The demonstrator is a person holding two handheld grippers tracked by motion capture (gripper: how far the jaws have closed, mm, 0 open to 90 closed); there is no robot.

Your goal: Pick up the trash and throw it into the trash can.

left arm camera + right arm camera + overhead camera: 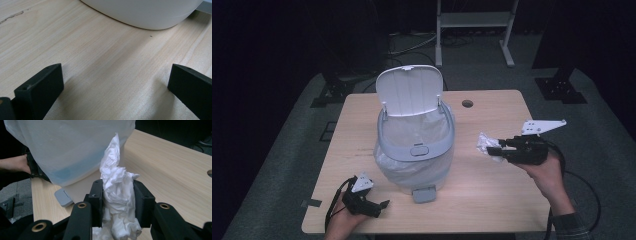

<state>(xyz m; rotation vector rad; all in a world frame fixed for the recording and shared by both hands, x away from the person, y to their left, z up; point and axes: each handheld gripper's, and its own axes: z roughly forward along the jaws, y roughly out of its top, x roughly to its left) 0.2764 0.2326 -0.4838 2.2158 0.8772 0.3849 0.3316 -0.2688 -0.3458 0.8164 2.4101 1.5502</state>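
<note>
A white pedal bin (pixel 415 150) stands mid-table with its lid (pixel 410 90) up and a thin plastic liner (pixel 70 147) draped over its rim. My right gripper (pixel 493 148) hovers to the right of the bin, shut on a crumpled white tissue (pixel 486 144). In the right gripper view the tissue (pixel 117 195) is squeezed between both jaws and sticks up past them. My left gripper (pixel 379 205) rests low on the table at the front left of the bin, open, with bare wood between its jaws (pixel 112 82).
The bin's grey foot pedal (pixel 424 194) juts toward the table's front edge. A round cable hole (pixel 467 103) lies at the back right of the wooden table (pixel 492 195). A white frame (pixel 474 22) stands on the floor beyond.
</note>
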